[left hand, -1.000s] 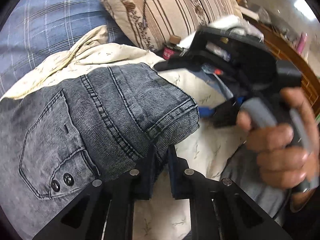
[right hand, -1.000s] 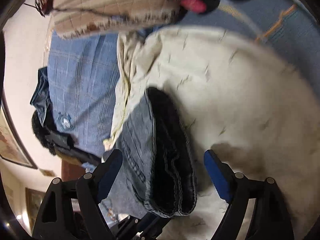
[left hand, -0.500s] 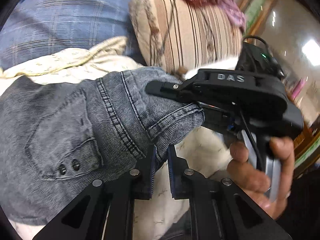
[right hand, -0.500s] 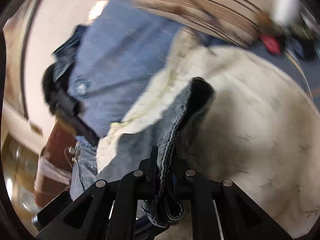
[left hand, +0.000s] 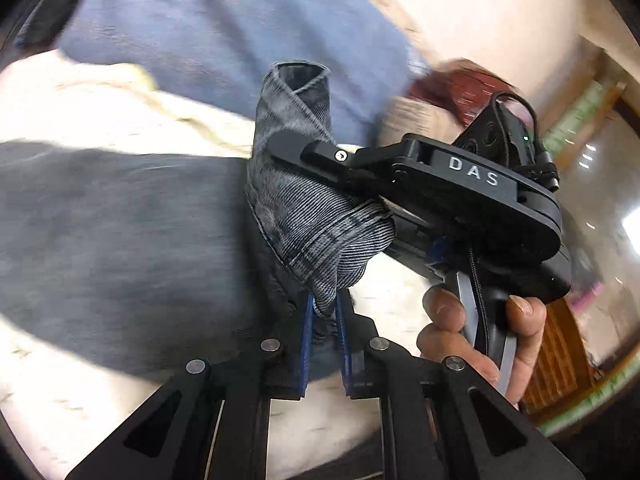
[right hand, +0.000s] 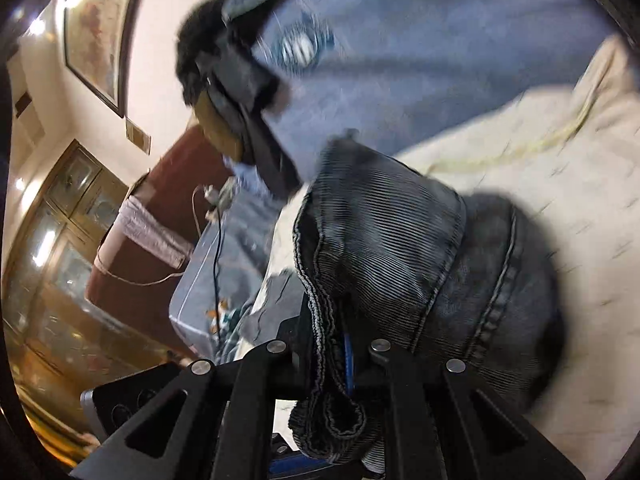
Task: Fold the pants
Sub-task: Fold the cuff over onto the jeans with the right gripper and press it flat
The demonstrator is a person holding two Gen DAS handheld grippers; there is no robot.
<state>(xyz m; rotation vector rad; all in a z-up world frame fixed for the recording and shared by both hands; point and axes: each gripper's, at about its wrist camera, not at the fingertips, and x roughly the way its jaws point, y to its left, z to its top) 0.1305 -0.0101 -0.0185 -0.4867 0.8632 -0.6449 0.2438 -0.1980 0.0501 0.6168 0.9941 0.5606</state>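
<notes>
Both grippers are clamping the grey washed-denim pants by one bunched edge: the left gripper pinching from below, the right gripper alongside, its jaws having just closed on denim. The rest is trailing left over the cream bedsheet.

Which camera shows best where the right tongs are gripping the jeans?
The left wrist view: it shows the right tongs from outside, clamped on the jeans. The right wrist view shows only denim bunched between its own fingers.
</notes>
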